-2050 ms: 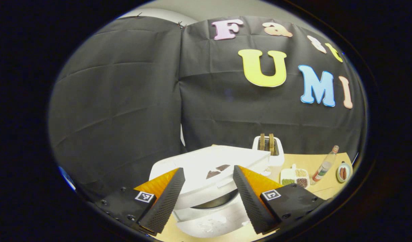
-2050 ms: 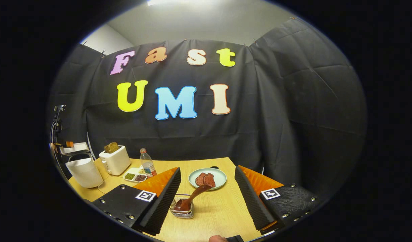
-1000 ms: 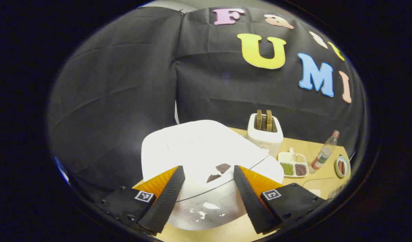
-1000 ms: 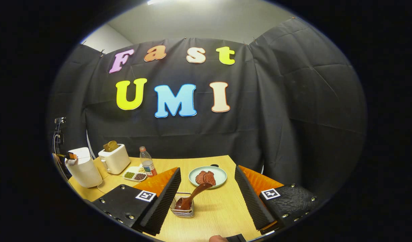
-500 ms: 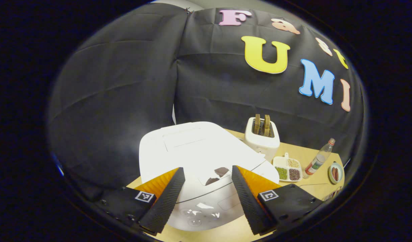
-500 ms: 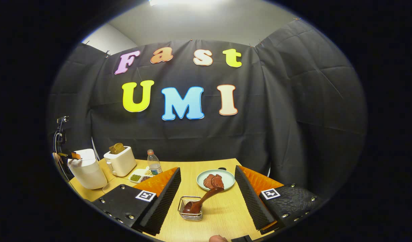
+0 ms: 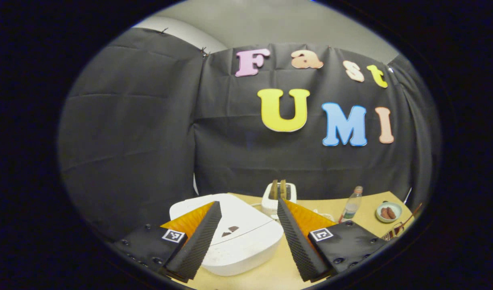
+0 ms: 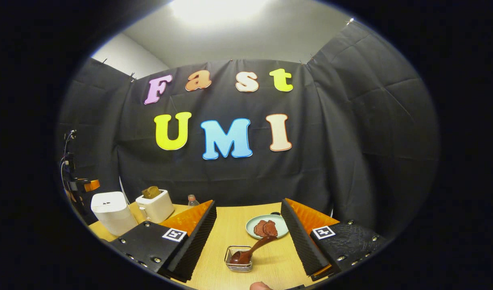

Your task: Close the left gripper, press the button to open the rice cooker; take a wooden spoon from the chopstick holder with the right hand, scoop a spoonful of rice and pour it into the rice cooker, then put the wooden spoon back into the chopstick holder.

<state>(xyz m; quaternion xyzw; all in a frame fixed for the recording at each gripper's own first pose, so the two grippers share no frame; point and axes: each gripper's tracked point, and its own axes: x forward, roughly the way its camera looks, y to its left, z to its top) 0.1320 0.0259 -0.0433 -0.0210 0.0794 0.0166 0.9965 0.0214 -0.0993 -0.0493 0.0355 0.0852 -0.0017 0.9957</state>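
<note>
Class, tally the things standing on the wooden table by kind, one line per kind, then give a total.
Rice cooker: 1
Toaster: 1
Bottle: 1
Plate of food: 1
Chopstick holder with wooden spoon: 1
Total: 5
</note>
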